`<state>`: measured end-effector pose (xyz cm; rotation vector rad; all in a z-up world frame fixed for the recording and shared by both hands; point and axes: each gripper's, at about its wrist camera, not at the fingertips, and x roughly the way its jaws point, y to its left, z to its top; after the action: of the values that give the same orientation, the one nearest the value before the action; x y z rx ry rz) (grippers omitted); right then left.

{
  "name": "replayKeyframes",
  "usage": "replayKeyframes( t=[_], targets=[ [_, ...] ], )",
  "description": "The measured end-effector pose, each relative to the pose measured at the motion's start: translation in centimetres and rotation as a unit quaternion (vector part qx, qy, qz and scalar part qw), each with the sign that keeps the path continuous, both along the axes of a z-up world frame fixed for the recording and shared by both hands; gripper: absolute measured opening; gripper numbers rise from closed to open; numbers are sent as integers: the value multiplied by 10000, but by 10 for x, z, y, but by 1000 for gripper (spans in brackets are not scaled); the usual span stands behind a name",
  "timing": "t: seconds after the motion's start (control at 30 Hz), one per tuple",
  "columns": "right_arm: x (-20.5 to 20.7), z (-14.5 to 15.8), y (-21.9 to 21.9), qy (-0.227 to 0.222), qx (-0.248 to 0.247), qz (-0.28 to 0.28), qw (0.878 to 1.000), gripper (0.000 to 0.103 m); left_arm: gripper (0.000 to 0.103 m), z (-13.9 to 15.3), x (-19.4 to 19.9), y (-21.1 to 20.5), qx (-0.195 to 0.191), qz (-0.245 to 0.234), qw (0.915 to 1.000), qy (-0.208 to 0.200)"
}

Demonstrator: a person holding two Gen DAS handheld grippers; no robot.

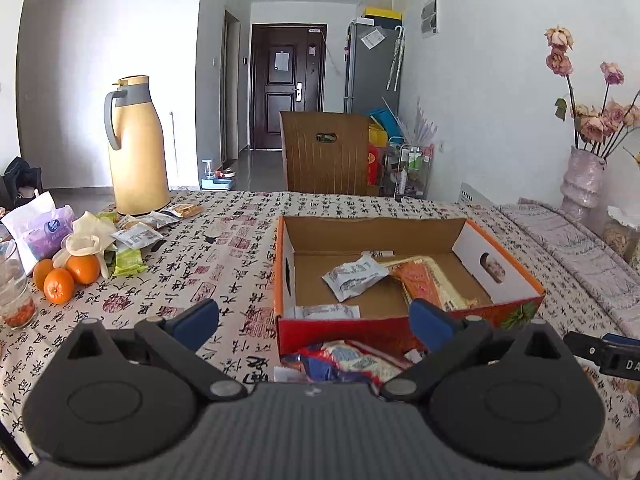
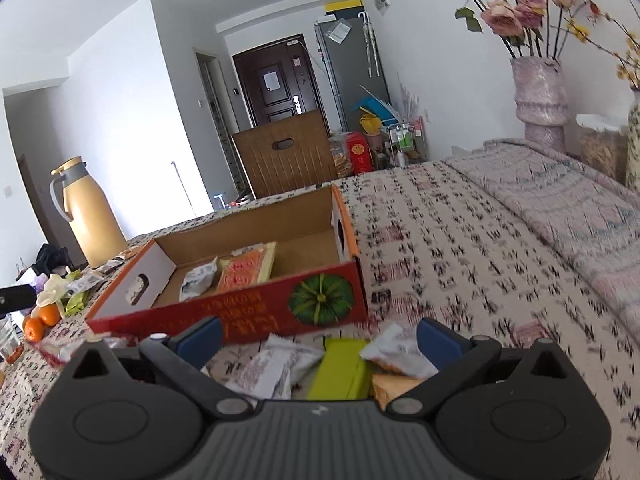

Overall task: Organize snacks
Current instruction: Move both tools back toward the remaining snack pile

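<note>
Below right gripper [image 2: 318, 340], green packet [image 2: 340, 370], jaws apart

I see a home: dining table [image 1: 240, 248] with patterned cloth, thermos jug [image 1: 134, 148], fridge [image 1: 372, 68], entrance door [image 1: 286, 84].

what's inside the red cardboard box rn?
Red cardboard box holds two white snack packets and an orange-and-yellow flat pack; anything under them is hidden.
</note>
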<state>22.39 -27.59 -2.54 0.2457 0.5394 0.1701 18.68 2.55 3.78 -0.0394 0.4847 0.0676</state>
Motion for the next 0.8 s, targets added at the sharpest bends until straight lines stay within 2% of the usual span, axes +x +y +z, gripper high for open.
replayKeyframes(
  t=[0.3,0.57,0.7,0.8],
  targets=[
    [-23,-14,8,-91,-1,-40,10000,103,103,-17,-17,-5,-185,94,9998,14],
    [-48,-26,29,-267,-218,-196,9992,103,103,-37,-31,-33,155,23,9994,317],
    [-65,-34,39,-267,-397,-195,9987,103,103,-45,-35,-44,160,137,9989,415],
    [-78,-38,42,-289,-349,-78,9989,103,103,-47,-37,-46,48,348,9983,466]
  ],
)
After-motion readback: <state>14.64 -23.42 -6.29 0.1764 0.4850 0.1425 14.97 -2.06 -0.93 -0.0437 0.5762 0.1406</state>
